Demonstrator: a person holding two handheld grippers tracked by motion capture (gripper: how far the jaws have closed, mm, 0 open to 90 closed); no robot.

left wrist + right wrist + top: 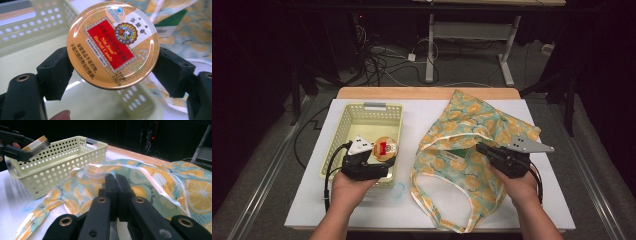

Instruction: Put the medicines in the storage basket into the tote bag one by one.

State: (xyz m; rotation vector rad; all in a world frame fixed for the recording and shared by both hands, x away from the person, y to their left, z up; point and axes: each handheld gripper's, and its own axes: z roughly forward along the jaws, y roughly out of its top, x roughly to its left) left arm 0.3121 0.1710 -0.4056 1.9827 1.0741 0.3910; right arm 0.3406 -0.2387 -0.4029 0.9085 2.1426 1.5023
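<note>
Tin (113, 45) clamped edge-on between jaws of left hand-held gripper (379, 159); lifted clear of basket (343, 131) floor, hanging over its near right corner; lid face up, label readable. Right hand-held gripper (482, 148) clenched on bag (477, 120) rim fabric, jaws pinched together with a fold of hem (93, 171) at the tips; mouth raised a little, not yet wide. Judged: pick done, transfer to bag barely begun; carry across, drop in and release all left.

Basket right wall just beside tin, low, likely cleared at present height; strip of bare tabletop (409, 120) between basket and bag, free for travel; bag handles (447, 220) trail toward near tabletop edge; bag opening narrow, probably wants more lift before tin goes in.
</note>
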